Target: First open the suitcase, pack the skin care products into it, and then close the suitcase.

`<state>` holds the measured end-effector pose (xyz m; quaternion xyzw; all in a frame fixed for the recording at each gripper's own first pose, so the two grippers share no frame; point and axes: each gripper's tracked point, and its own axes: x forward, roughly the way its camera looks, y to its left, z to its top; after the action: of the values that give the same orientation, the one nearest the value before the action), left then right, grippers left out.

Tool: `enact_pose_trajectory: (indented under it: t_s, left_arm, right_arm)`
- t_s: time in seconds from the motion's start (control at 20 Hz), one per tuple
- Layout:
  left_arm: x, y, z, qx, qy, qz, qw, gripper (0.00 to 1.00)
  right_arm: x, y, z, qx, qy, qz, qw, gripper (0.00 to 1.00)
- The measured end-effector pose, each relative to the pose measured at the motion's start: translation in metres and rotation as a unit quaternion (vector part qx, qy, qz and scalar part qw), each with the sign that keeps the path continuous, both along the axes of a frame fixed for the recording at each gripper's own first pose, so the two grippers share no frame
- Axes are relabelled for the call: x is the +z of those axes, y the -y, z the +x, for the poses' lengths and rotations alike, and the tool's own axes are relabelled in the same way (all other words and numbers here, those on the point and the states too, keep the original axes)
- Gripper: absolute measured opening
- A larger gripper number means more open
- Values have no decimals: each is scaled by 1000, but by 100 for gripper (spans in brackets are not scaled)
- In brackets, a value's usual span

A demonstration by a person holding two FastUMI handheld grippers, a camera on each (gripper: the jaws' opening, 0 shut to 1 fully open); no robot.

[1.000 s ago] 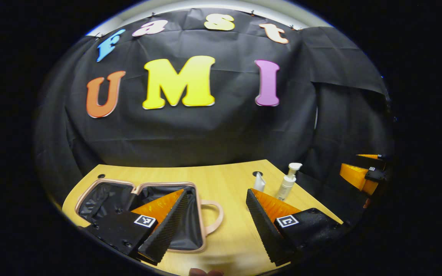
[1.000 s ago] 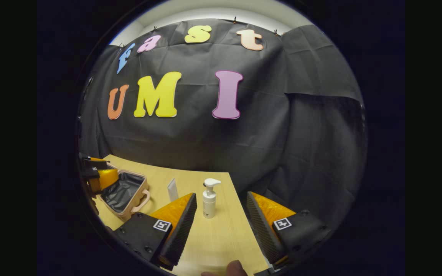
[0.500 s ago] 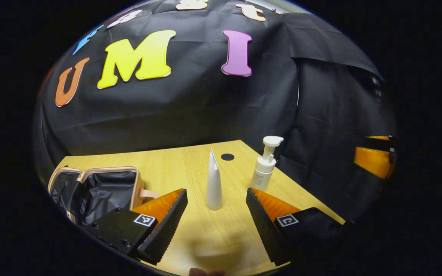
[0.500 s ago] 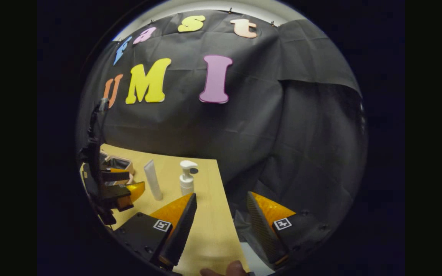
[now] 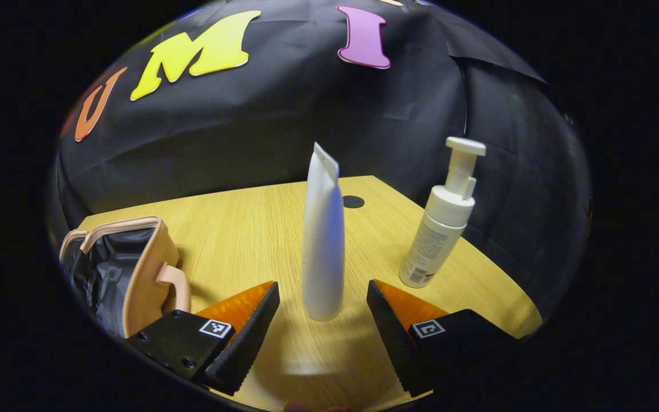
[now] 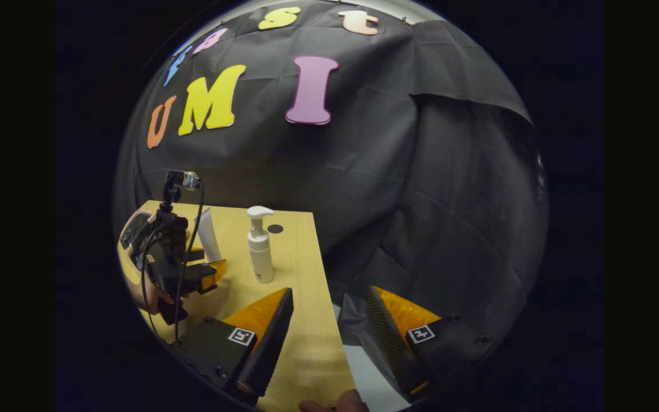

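The counter [image 5: 238, 229] carries everything the task needs, and the job looks to be at its second stage. The suitcase [image 5: 135, 269] lies open at the counter's left end, so the opening step is done; packing has not started, and closing is still to come.

What shows of the suitcase's dark lining is bare; no skin care product can be seen inside, though part of the interior is cut off at the edge of the left gripper view.

Both products stand upright on the counter, well apart from the suitcase. The pump bottle [image 5: 444, 217] stands near the counter's right edge, with the tube [image 5: 322, 240] just beside it on the suitcase side. In the right gripper view the pump bottle [image 6: 260, 252] stands between the two grippers.

The left gripper [image 5: 322, 320] is spread wide with the tube's base between its fingers, neither finger touching it; I judge the tube is the first item to be picked up. The right gripper [image 6: 329, 337] is also spread and holds nothing, hanging over the counter's right edge, near the pump bottle.
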<state>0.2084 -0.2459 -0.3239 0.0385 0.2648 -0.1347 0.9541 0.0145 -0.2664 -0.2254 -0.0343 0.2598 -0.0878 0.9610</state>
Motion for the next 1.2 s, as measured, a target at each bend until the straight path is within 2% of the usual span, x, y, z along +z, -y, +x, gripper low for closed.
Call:
enact_pose_trajectory:
  t_s: [0.1,0.25,0.3,0.4,0.6,0.7,0.75,0.8,0.85,0.9,0.95,1.1,1.2]
  left_arm:
    - [-7,0,8,3,-8,1,1000,99]
    - [-18,1,14,8,-25,8,1000,91]
    - [-20,3,15,6,-29,10,1000,80]
    - [-25,2,17,0,-37,23,999,73]
    - [-27,4,18,-12,-40,26,999,53]
    - [-25,3,16,-21,-46,21,998,51]
    - [-23,4,13,-24,-49,14,998,57]
    - [-15,3,12,-26,-46,8,999,49]
    - [-4,1,9,-26,-42,2,999,48]
    - [9,0,4,-28,-37,-5,999,41]
    - [25,1,-4,-33,-32,-16,999,48]
    - [64,-7,-32,-38,-25,-35,998,48]
    - [84,-20,-49,-24,-22,-43,999,48]
  right_arm:
    - [-6,-1,-1,0,-10,2,1000,76]
    - [-8,-1,0,3,-13,4,1000,78]
    - [-9,-1,1,1,-14,4,1000,78]
    - [-10,-1,2,2,-13,7,1000,78]
    - [-19,-4,6,11,-19,18,1000,78]
    - [-23,-9,11,18,-19,25,999,78]
    - [-24,-18,21,24,-17,30,999,78]
    - [-24,-27,32,31,-14,38,999,78]
    - [-28,-36,40,40,-12,47,998,78]
    - [-33,-44,50,50,-10,53,997,76]
    - [-41,-51,58,59,-7,58,997,76]
    - [-65,-80,91,82,-8,85,993,78]
    - [-83,-95,112,89,-11,92,992,78]
